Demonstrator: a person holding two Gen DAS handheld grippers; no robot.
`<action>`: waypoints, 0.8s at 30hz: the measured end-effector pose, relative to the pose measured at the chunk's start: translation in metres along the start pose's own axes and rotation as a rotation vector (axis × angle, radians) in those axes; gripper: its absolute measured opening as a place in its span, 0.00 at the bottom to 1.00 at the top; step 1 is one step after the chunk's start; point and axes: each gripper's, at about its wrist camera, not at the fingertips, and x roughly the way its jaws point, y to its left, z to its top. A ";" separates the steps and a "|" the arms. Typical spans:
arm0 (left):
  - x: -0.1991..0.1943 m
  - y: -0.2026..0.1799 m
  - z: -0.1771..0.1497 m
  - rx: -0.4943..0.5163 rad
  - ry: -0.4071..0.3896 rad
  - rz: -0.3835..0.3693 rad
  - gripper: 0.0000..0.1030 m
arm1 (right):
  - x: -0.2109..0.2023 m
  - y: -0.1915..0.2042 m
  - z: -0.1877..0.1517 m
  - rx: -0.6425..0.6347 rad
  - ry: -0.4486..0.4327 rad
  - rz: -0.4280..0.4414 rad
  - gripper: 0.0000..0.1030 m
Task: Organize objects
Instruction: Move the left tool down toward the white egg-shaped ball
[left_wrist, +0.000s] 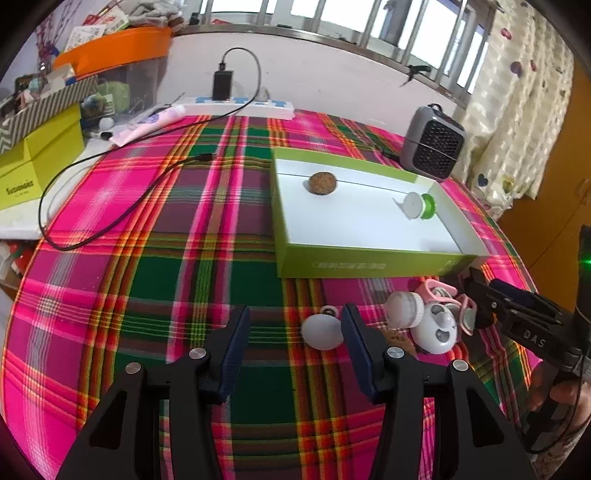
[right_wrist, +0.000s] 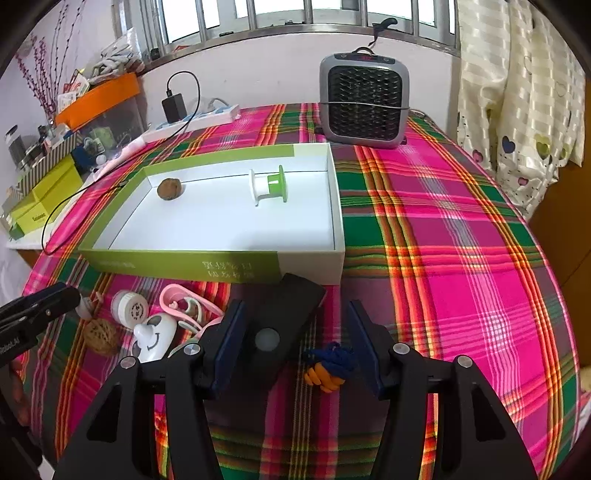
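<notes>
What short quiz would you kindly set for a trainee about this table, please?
1. True or false: the green-edged box holds three things.
2. Which lies inside the box? A. the brown ball B. a white egg C. a black block
3. Which two colours does the spool have?
Key: 1 false, it holds two; 2 A; 3 white and green.
</notes>
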 end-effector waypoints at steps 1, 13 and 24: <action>0.000 0.000 0.000 0.003 0.000 0.002 0.48 | 0.000 0.000 0.000 -0.003 -0.001 -0.001 0.54; 0.008 -0.005 -0.003 0.010 0.027 -0.002 0.48 | 0.001 0.005 -0.001 -0.023 0.001 0.029 0.28; 0.013 -0.004 -0.004 0.015 0.031 0.006 0.35 | -0.001 0.009 -0.004 -0.038 0.003 0.045 0.28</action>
